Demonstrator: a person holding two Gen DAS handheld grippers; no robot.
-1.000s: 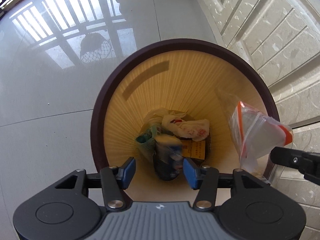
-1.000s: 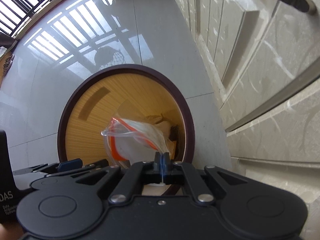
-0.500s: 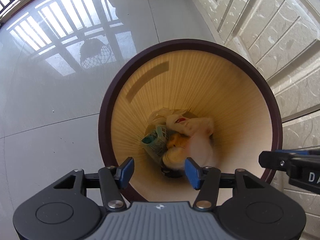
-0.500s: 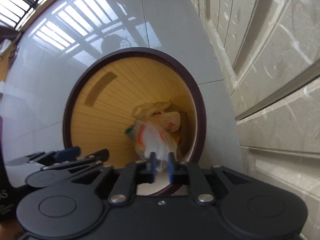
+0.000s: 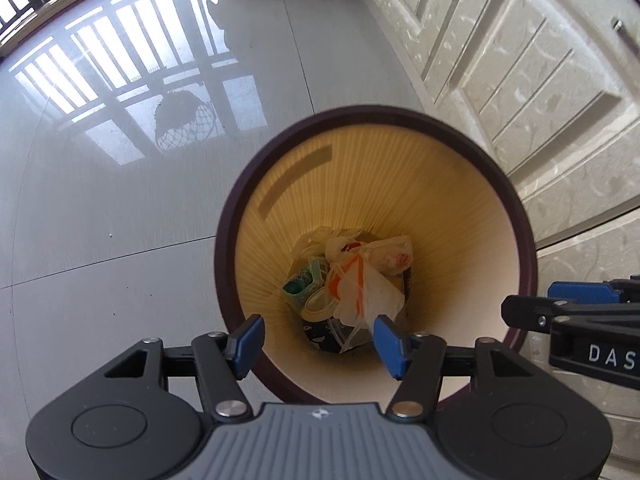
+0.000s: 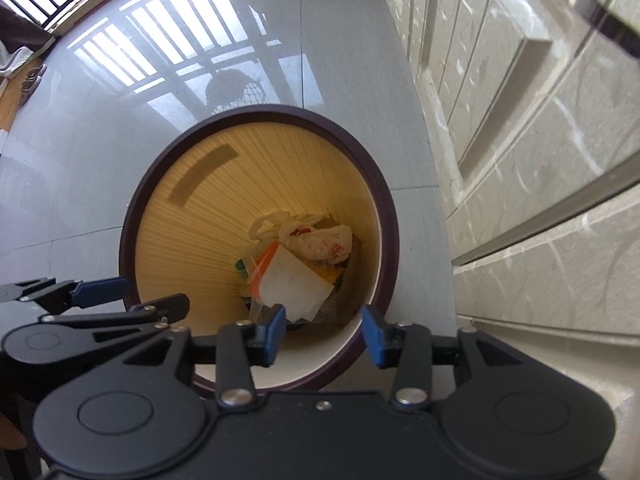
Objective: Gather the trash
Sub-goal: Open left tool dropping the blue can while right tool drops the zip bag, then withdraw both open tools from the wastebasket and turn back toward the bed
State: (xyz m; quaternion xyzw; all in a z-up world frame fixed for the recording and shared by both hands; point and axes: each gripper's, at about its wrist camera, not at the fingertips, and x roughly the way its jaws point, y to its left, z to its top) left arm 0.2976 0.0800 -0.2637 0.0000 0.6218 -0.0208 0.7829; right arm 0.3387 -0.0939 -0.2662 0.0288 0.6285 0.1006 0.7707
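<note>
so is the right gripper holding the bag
No, the right gripper is open and empty, and the bag lies in the bin on the other trash.

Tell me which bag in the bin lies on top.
The clear bag with orange trim, holding white paper; the printed white bag and the green packet sit beneath or beside it.

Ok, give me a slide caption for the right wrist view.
Open right gripper above the bin, clear orange-striped bag lying on the trash inside.

A glossy grey tiled floor (image 5: 120, 208) carries a round bin (image 5: 516, 216) with a dark rim, standing just beside the pale panelled cabinets (image 5: 520, 60).
</note>
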